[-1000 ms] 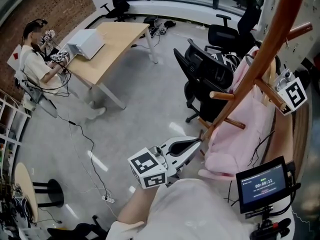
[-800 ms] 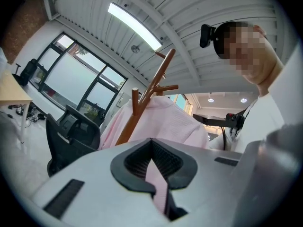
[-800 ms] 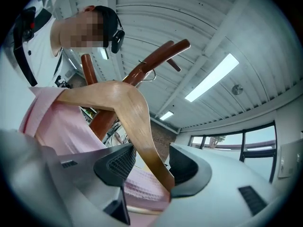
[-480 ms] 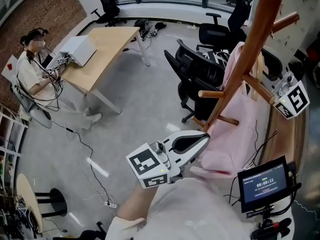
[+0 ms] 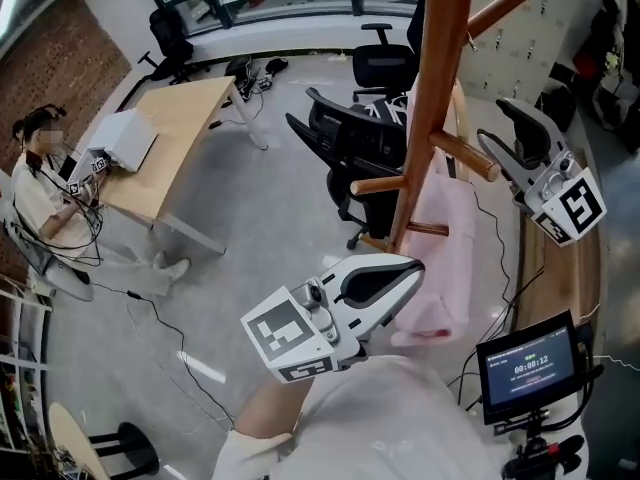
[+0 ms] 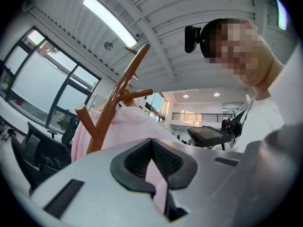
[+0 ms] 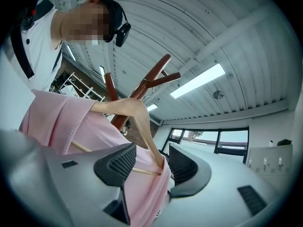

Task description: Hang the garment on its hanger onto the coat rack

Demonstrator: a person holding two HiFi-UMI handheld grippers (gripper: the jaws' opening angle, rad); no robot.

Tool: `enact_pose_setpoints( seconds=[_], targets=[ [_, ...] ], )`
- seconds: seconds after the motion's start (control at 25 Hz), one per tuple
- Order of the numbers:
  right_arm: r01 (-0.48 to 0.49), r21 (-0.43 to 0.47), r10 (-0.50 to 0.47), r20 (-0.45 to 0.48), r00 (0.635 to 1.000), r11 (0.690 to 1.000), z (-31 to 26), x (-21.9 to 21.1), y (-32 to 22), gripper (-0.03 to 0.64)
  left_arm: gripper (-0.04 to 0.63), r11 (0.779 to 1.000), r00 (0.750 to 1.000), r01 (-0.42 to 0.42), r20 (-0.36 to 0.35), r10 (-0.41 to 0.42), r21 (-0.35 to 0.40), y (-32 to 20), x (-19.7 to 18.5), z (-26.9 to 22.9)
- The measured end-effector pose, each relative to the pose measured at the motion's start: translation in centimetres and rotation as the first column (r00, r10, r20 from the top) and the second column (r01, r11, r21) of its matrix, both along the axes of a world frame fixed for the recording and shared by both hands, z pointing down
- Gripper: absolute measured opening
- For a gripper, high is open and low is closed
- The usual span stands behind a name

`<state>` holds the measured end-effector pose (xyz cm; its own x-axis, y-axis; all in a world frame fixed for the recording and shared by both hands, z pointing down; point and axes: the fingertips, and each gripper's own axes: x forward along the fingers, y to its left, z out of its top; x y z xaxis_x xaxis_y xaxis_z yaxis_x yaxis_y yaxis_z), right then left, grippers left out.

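- The garment (image 5: 440,238), pink, is draped on its wooden hanger (image 7: 120,106). It hangs lengthwise down, close against the pole of the coat rack (image 5: 438,88) and partly hidden behind the pole in the head view. Its lower end is bunched up below the pegs.
- The hanger's hook is shown in no view, so it cannot be told whether it sits on a peg. The step in hand is judged to be the hooking itself.
- The jaws of the right gripper (image 7: 150,155) are drawn in to a narrow gap. The hanger's shoulder end, with cloth over it, fills that gap and is judged to be held.
- The jaws of the left gripper (image 6: 152,146) are pressed together on a thin fold of the pink cloth, low down at the bunched end.
- The hanger's long axis runs away from the right gripper's jaws toward the pole, which rises just behind it.
- In the head view a peg (image 5: 465,156) juts out just beside the garment's top, between the pole and the right gripper.
- The right gripper is the nearer to the pegs, so the hooking would be led by it. The left only carries the hem.
- An office chair (image 5: 350,148) stands behind the rack.
- A small screen (image 5: 527,366) is seen at lower right.
- A desk (image 5: 170,138) with a seated person (image 5: 40,183) lies well apart to the left.
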<state>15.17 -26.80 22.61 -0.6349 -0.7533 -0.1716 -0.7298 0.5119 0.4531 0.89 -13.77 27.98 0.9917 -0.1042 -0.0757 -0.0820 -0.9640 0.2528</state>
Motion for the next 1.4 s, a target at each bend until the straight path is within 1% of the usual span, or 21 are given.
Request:
enact_pose_setpoints(
  seconds=[0.12,0.24,0.36,0.56,0.64,0.72,0.84,0.92,1.04,1.12,1.28,1.32,1.4],
  targets=[
    [-0.047,-0.014,0.047,-0.003,0.999,0.999,0.7,0.7,2.2,0.198,0.005,0.998,0.998,-0.065,-0.018,0.065,0.013,1.7,0.7,-1.0],
    [-0.112,-0.025,0.112,0.015,0.994,0.993,-0.6,1.2,6.3,0.199,0.006,0.990,0.990,-0.135,-0.037,0.136,0.037,5.2,0.7,-3.6],
    [-0.179,-0.034,0.180,0.033,0.983,0.983,-0.1,3.0,8.7,0.198,0.005,0.981,0.981,-0.187,-0.048,0.190,0.048,6.4,1.5,-4.1],
    [-0.277,-0.050,0.279,0.050,0.959,0.960,3.2,6.4,10.9,0.198,0.005,0.961,0.958,-0.267,-0.092,0.273,0.078,6.9,3.3,-4.0],
    [-0.330,-0.055,0.333,0.047,0.942,0.942,3.8,7.4,13.1,0.198,0.005,0.943,0.940,-0.318,-0.093,0.327,0.103,8.4,4.0,-4.4],
    [-0.392,-0.061,0.394,0.044,0.918,0.918,3.7,8.1,16.4,0.198,0.005,0.917,0.919,-0.377,-0.073,0.388,0.129,10.9,4.6,-4.9],
    [-0.468,-0.068,0.471,0.051,0.881,0.881,3.7,9.2,21.0,0.198,0.005,0.881,0.890,-0.449,-0.013,0.456,0.150,14.3,6.0,-4.4],
    [-0.513,-0.070,0.517,0.057,0.854,0.856,4.3,10.3,23.2,0.198,0.006,0.863,0.870,-0.490,0.009,0.492,0.125,15.3,7.6,-3.1],
    [-0.585,-0.075,0.589,0.072,0.805,0.808,5.1,11.9,27.0,0.198,0.005,0.828,0.831,-0.555,-0.001,0.557,0.082,17.1,10.2,-1.9],
    [-0.636,-0.076,0.640,0.092,0.762,0.768,5.3,12.8,30.3,0.198,0.005,0.800,0.802,-0.595,-0.002,0.597,0.075,18.7,11.6,-1.3],
    [-0.743,-0.101,0.749,0.109,0.653,0.662,6.6,13.5,36.5,0.198,0.005,0.735,0.737,-0.676,0.024,0.676,0.059,21.6,14.0,0.5],
    [-0.761,-0.111,0.768,0.109,0.630,0.640,7.0,13.6,37.6,0.198,0.006,0.721,0.723,-0.691,0.032,0.690,0.056,22.2,14.7,1.0],
    [-0.786,-0.128,0.796,0.114,0.594,0.605,8.0,13.8,39.6,0.198,0.005,0.698,0.700,-0.714,0.050,0.713,0.049,23.3,16.0,2.3]
  ],
)
